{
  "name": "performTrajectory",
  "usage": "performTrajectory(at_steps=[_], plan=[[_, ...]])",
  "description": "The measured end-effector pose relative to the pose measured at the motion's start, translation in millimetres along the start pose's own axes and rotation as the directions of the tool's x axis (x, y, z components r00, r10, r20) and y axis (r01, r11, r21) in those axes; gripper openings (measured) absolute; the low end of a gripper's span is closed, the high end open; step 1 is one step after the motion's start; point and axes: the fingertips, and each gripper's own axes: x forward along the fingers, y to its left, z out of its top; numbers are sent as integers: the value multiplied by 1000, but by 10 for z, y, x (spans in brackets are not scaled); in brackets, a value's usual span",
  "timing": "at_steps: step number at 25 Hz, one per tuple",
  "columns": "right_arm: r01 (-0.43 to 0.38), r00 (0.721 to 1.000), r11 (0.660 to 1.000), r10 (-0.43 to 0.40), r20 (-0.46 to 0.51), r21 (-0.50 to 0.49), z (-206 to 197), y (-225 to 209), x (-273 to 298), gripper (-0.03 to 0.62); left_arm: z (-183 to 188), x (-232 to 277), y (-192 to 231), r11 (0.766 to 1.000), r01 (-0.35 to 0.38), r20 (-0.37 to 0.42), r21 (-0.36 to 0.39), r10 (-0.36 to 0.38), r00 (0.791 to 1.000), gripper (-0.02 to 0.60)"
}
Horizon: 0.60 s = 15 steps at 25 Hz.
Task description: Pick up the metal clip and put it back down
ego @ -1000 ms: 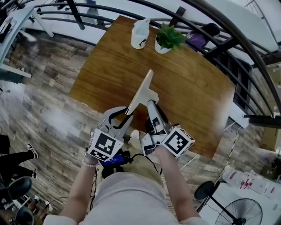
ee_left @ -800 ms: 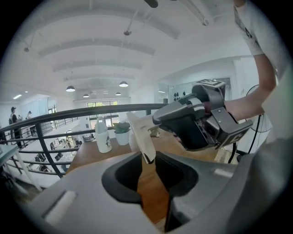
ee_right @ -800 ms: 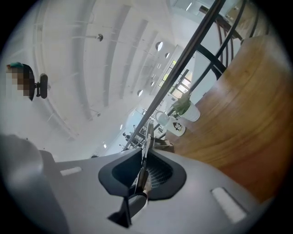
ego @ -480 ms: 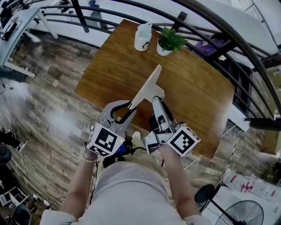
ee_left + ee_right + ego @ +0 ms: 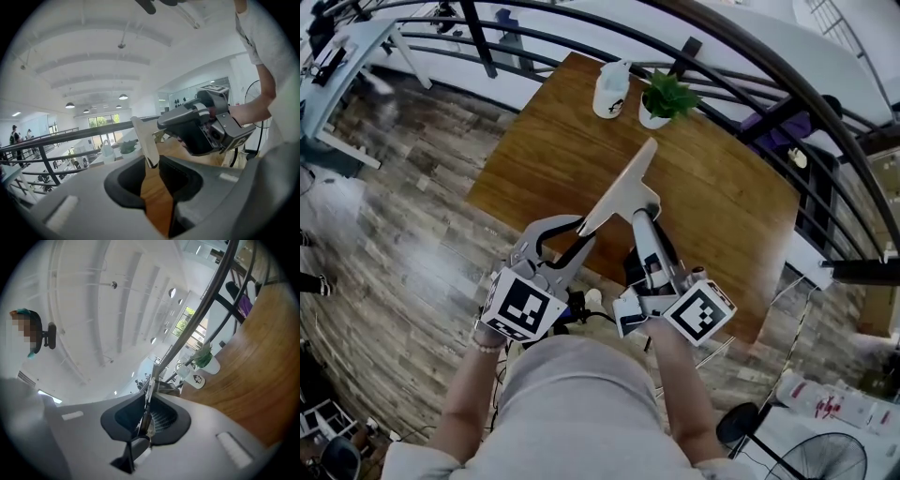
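Head view, read from the left. At the left, the grey left gripper [image 5: 567,239] with its marker cube: jaws spread wide and nothing pinched, only brown wood showing in the gap in the left gripper view. Near end of the clip just beside its fingertips, contact impossible to tell. Next along, the pale flat metal clip [image 5: 623,183], long and blade-like, up in the air above the near side of the brown wooden table [image 5: 722,197], not resting on it. Right of that, the grey right gripper [image 5: 643,225], jaws pressed together on the clip's near end, which appears edge-on as a thin strip in the right gripper view. Compared with a second ago: carried a little farther and to the right, tip now closer to the white jug [image 5: 611,91] and the green plant in its white pot [image 5: 668,94] at the far edge. Same hold throughout, no lowering apparent. For the task, as a judgement: pick-up done, setting down not yet begun, clip well clear of the wood. Long axis running from near left to far right, seemingly tilted upward away from the grippers. Narrow free tip aimed far, toward the potted plant; broader end near, in the right gripper's hold.
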Motion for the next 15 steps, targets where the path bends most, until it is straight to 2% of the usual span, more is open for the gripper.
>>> performTrajectory(at_steps=[5, 15], plan=[[-35, 999, 999, 36, 12, -17, 19, 170, -42, 55, 99, -110, -23, 1000, -7, 21, 9, 7, 1000, 100], [-47, 999, 998, 47, 21, -29, 53, 229, -104, 57, 171, -156, -63, 1000, -7, 39, 21, 6, 999, 100]])
